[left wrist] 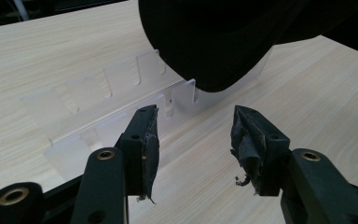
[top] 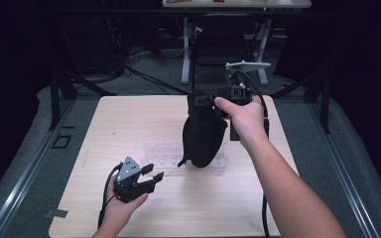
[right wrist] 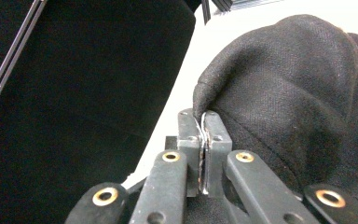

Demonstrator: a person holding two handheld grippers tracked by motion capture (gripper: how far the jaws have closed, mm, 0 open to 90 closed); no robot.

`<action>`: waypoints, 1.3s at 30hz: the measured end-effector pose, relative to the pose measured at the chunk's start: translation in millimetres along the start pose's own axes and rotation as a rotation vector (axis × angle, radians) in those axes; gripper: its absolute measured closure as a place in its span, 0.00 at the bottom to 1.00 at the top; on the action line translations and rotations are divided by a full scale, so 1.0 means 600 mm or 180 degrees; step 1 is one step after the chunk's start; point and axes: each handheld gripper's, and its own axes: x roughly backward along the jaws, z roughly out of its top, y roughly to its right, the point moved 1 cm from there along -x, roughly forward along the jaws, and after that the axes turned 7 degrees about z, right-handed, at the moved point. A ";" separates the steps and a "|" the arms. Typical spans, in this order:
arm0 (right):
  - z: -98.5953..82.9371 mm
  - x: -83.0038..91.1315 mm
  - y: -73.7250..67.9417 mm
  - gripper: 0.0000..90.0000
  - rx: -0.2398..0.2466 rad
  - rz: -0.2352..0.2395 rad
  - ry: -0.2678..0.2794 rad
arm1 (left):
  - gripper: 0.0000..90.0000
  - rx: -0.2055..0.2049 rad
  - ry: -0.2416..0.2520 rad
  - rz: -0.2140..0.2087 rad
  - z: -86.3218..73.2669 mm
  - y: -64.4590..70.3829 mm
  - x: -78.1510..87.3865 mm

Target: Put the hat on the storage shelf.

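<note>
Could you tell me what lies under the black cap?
Under the cap, held up by the right gripper, lies a clear slotted rack on the table. The cap covers the rack's right part, so anything there is hidden.

A black fabric cap (top: 203, 136) hangs over a clear plastic rack (top: 161, 148) on the pale wood-grain table (top: 129, 119).

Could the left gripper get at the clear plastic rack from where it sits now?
Probably yes. The left gripper is open and aimed at the clear rack, with bare table between them. The black cap, held up by the right gripper, overhangs the rack's far end.
</note>
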 end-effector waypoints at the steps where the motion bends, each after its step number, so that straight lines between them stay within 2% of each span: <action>1: 0.000 -0.001 0.000 0.98 0.0001 0.0000 -0.0001 | 0.58 -0.0008 0.0000 -0.0006 0.002 0.001 -0.001; 16: -0.002 -0.006 -0.005 0.98 0.0027 0.0028 -0.0002 | 0.63 -0.0033 0.0025 -0.0104 0.028 0.026 -0.021; 32: -0.003 -0.010 -0.008 0.98 0.0047 0.0024 -0.0007 | 0.66 -0.0149 0.0030 -0.0217 0.051 0.054 -0.037; 35: -0.004 -0.011 -0.009 0.98 0.0043 0.0034 -0.0003 | 0.70 -0.0139 0.0006 -0.0213 0.052 0.056 -0.043; 39: -0.005 -0.014 -0.011 0.98 0.0050 0.0051 0.0005 | 0.79 -0.0208 -0.0069 -0.0179 0.050 0.062 -0.051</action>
